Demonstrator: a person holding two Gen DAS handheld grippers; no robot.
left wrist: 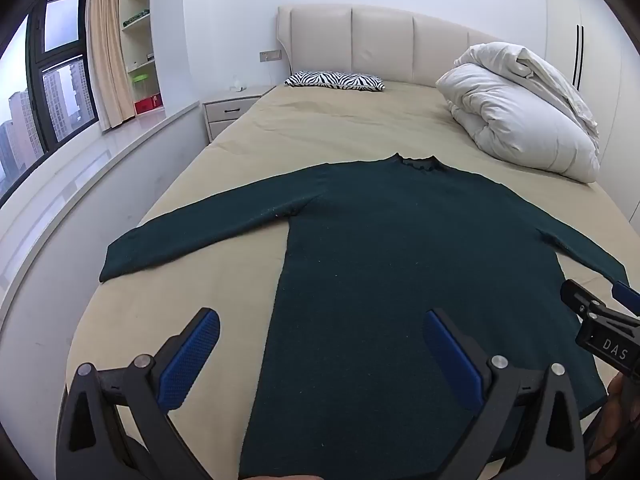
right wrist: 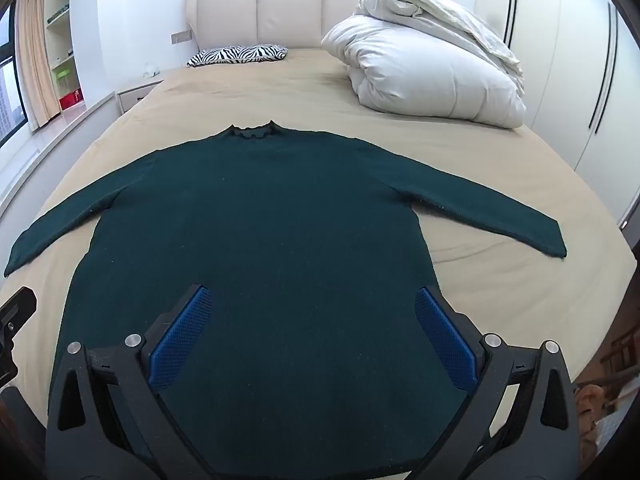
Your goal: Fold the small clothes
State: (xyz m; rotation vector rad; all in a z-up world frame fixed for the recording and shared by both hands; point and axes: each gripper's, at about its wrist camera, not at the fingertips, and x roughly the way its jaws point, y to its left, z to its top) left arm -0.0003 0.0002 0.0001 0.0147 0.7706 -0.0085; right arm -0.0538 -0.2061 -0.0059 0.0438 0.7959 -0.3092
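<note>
A dark green long-sleeved sweater (left wrist: 392,248) (right wrist: 264,216) lies flat on the beige bed (left wrist: 320,128) (right wrist: 248,92), collar away from me and both sleeves spread out to the sides. My left gripper (left wrist: 320,324) hovers open above the sweater's lower left edge, nothing between its blue pads. My right gripper (right wrist: 314,300) also stands open over the lower body of the sweater, holding nothing. The right gripper (left wrist: 600,312) shows at the right edge of the left wrist view. The left gripper's tip (right wrist: 16,312) peeks in at the left of the right wrist view.
A bundled white duvet (left wrist: 520,108) (right wrist: 432,60) sits at the far right of the bed. A zebra-print pillow (left wrist: 334,80) (right wrist: 238,54) lies by the padded headboard (left wrist: 380,40). A nightstand (left wrist: 232,108) and a window ledge (left wrist: 100,156) run along the left side.
</note>
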